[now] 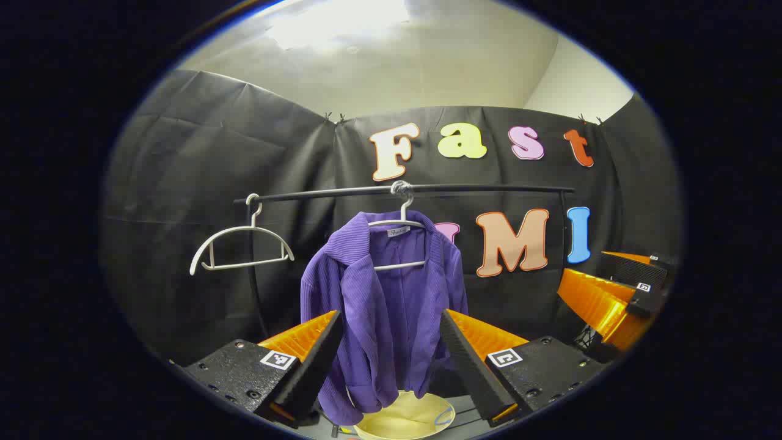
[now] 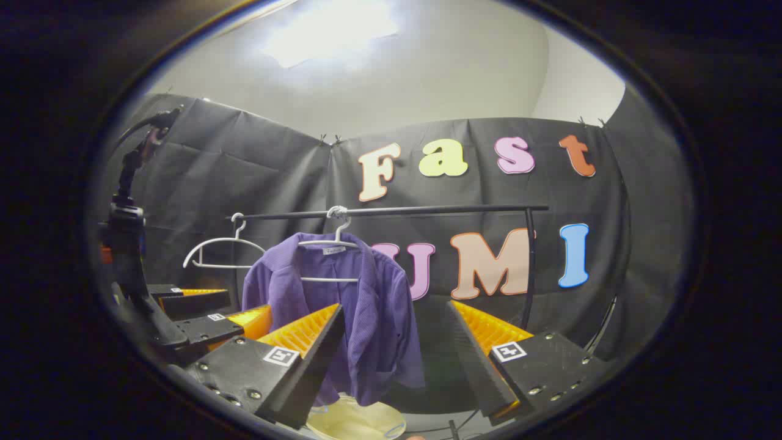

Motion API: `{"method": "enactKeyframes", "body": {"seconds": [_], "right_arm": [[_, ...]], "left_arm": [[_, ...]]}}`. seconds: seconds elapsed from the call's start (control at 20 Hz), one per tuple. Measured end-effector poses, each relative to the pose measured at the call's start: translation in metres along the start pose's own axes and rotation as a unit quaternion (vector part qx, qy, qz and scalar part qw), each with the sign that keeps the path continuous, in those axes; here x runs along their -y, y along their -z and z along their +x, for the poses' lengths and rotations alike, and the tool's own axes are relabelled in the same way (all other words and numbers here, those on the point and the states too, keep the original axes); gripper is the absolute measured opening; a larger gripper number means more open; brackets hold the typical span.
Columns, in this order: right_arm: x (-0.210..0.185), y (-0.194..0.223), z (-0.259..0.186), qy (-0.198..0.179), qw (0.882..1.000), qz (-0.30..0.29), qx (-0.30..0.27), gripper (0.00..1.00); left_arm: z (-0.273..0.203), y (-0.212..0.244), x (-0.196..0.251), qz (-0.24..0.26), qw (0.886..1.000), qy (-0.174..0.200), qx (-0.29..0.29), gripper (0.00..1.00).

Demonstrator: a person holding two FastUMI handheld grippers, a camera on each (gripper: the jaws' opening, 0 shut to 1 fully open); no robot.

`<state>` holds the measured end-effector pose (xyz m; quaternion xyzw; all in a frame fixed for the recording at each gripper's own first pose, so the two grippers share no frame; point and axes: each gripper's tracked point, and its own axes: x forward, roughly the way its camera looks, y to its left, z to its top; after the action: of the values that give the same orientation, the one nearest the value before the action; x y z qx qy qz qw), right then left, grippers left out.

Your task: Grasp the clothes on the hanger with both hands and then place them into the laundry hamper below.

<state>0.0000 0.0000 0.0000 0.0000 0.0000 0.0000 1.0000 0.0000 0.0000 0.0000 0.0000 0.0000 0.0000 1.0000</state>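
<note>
Black-draped booth, clothes rail (image 1: 427, 189) across. Purple jacket (image 1: 385, 305) on white hanger (image 1: 400, 235), over yellow hamper (image 1: 406, 418). Left gripper (image 1: 391, 360) and right gripper (image 2: 391, 360) spread wide, gripping nothing.

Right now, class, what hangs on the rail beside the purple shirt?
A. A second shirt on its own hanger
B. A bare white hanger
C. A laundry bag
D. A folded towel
B: on the rail, away from the purple shirt, hangs a bare white hanger with nothing on it, seen in both gripper views; the shirt hangs on a hanger of its own.
</note>
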Motion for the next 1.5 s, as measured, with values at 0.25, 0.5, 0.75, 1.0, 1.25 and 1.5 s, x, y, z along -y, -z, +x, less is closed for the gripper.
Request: {"method": "enactKeyframes", "body": {"seconds": [0.25,0.5,0.75,1.0,1.25,1.5], "right_arm": [[0.000,0.000,0.004,-0.004,1.000,-0.001,0.000,0.94],[0.001,0.002,0.012,-0.005,1.000,-0.001,0.001,0.99],[0.008,0.005,0.025,-0.001,1.000,0.003,0.000,0.99],[0.007,0.009,0.034,0.003,1.000,-0.001,-0.003,0.99],[0.008,0.012,0.037,0.017,1.000,-0.008,-0.002,0.99],[0.012,0.015,0.053,0.036,0.999,-0.014,-0.003,0.99]], "left_arm": [[0.010,0.005,-0.003,-0.003,1.000,-0.011,-0.008,0.99],[0.016,0.010,-0.006,0.002,1.000,-0.018,-0.014,0.98],[0.026,0.018,-0.011,0.006,0.999,-0.026,-0.023,0.99],[0.048,0.033,-0.023,0.011,0.998,-0.041,-0.035,0.98],[0.080,0.049,-0.032,0.005,0.998,-0.048,-0.048,0.99],[0.115,0.067,-0.035,0.004,0.997,-0.039,-0.060,0.94]]}}
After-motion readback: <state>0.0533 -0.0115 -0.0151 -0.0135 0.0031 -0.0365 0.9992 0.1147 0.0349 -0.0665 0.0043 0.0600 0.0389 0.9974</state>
